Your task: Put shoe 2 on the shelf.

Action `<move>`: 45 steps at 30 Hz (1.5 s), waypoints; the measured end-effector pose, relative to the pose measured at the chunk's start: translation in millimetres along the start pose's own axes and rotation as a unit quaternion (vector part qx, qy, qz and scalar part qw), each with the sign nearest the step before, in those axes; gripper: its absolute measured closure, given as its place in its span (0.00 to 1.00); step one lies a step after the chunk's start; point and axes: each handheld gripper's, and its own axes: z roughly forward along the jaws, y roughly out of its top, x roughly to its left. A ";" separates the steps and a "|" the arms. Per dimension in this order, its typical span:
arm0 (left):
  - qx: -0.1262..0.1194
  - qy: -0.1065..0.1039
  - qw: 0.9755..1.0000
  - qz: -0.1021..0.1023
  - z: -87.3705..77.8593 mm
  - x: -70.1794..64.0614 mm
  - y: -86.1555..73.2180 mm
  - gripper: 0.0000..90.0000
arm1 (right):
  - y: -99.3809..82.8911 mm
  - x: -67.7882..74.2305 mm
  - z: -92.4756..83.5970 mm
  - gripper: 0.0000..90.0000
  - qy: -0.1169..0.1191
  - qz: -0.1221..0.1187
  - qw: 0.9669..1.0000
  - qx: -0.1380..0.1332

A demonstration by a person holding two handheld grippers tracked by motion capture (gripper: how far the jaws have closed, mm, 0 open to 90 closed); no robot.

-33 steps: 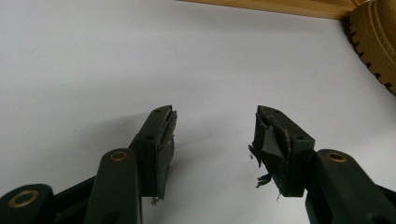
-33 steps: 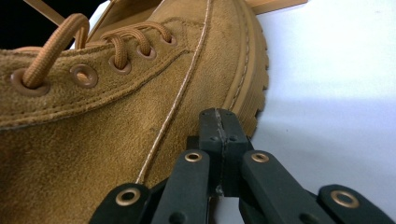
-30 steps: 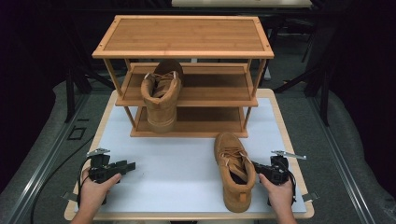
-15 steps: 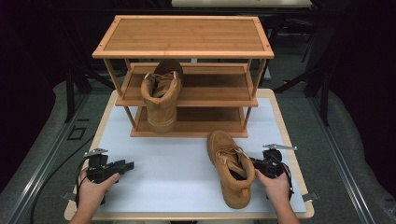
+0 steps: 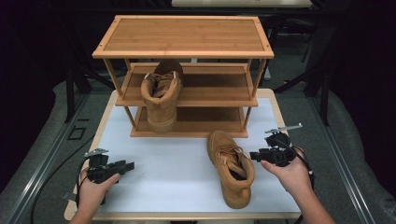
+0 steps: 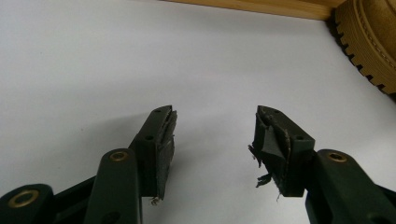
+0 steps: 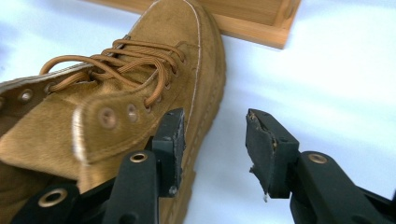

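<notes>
A tan lace-up boot (image 5: 231,168) (image 7: 116,107) lies on the white table top (image 5: 173,158), toe toward the wooden shoe rack (image 5: 187,37). My right gripper (image 5: 254,155) (image 7: 215,116) hovers just right of it. Its jaws have just been opening, and only the boot's sole edge and the white surface show in the gap. A second tan boot (image 5: 161,100) sits in the rack at the left, heel toward me; I cannot tell which shelf bears it. My left gripper (image 5: 127,164) (image 6: 215,112) rests open over bare table at the near left.
The rack has three tiers and stands at the back of the table. Its base strip (image 6: 261,7) (image 7: 252,23) and a ridged boot sole (image 6: 369,46) show at the top of the gripper views. Dark floor and metal stands surround the table.
The right gripper has let go of the boot, opened and risen. The boot has shifted left and turned slightly. The left gripper has not moved.
</notes>
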 end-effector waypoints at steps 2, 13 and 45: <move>0.001 0.000 1.000 -0.001 0.0 -0.1 -0.1 0.53 | 4.4 1.5 -3.6 0.63 0.001 -0.006 1.000 0.011; 0.000 0.000 1.000 -0.002 0.5 -0.4 -0.9 0.53 | 26.8 35.3 -35.9 0.64 0.033 -0.045 0.997 0.060; 0.012 -0.001 1.000 0.001 5.4 -1.9 -2.6 0.53 | 31.3 34.5 -2.7 0.71 -0.053 -0.064 0.968 0.237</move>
